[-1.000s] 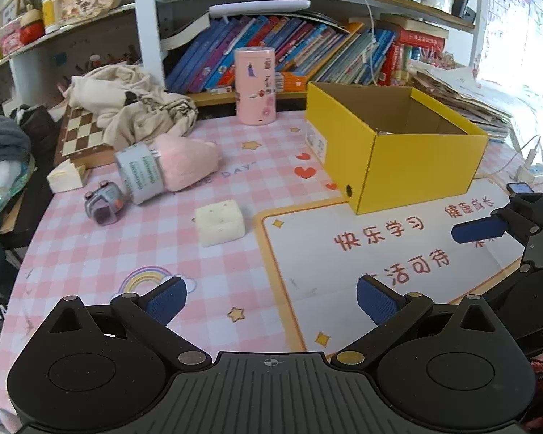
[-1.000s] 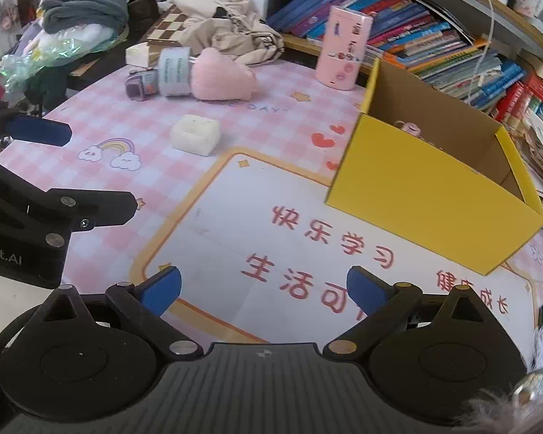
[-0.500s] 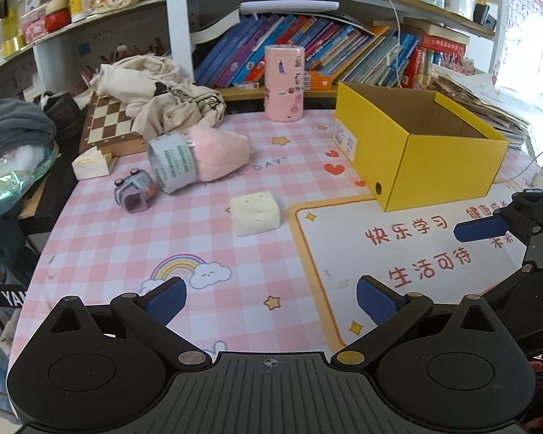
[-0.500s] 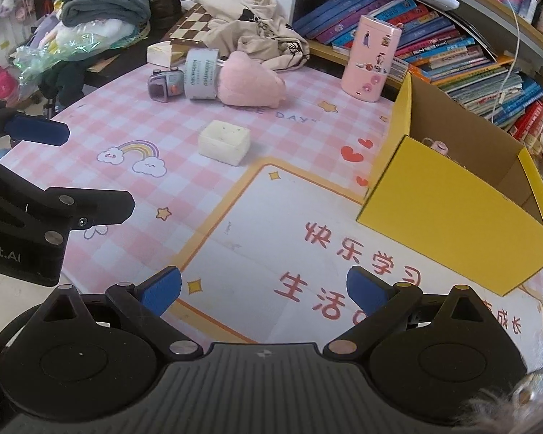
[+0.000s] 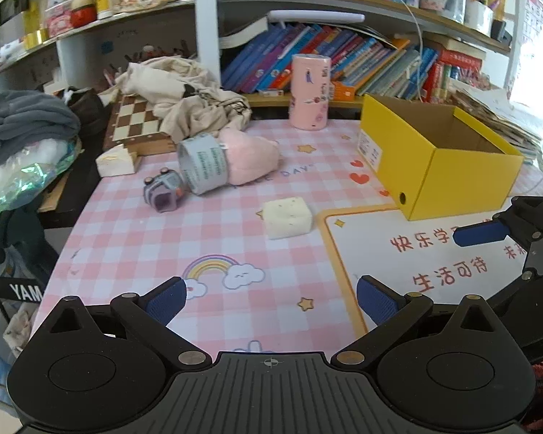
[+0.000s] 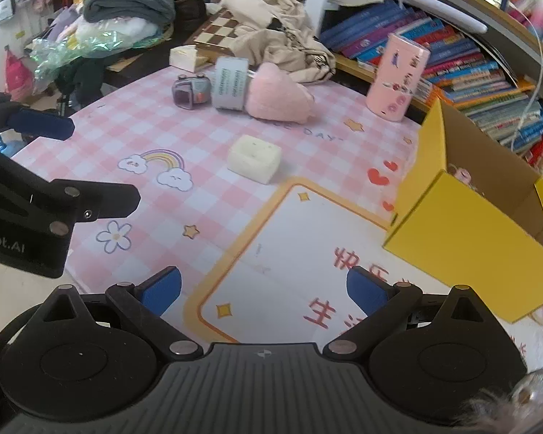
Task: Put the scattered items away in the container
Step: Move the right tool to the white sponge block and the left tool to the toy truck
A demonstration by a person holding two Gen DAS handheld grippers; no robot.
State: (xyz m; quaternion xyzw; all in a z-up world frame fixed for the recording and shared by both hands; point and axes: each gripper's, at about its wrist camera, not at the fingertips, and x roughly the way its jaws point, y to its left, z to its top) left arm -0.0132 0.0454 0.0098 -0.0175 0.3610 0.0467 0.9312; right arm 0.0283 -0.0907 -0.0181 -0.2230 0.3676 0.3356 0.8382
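Cream foam block (image 5: 287,217) lay straight ahead of the left gripper (image 5: 271,298), nearer it than the right gripper (image 6: 264,289); both wide open, empty, yellow box (image 5: 434,155) to the right.

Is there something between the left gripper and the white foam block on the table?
Nothing visible: only bare tablecloth lies between the open left gripper and the white foam block. The yellow box stands off to the right.

the foam block (image 5: 287,217) lies on the table (image 5: 134,238), left of the box (image 5: 434,159). behind it lie the plush (image 5: 249,161) and toy car (image 5: 164,191).
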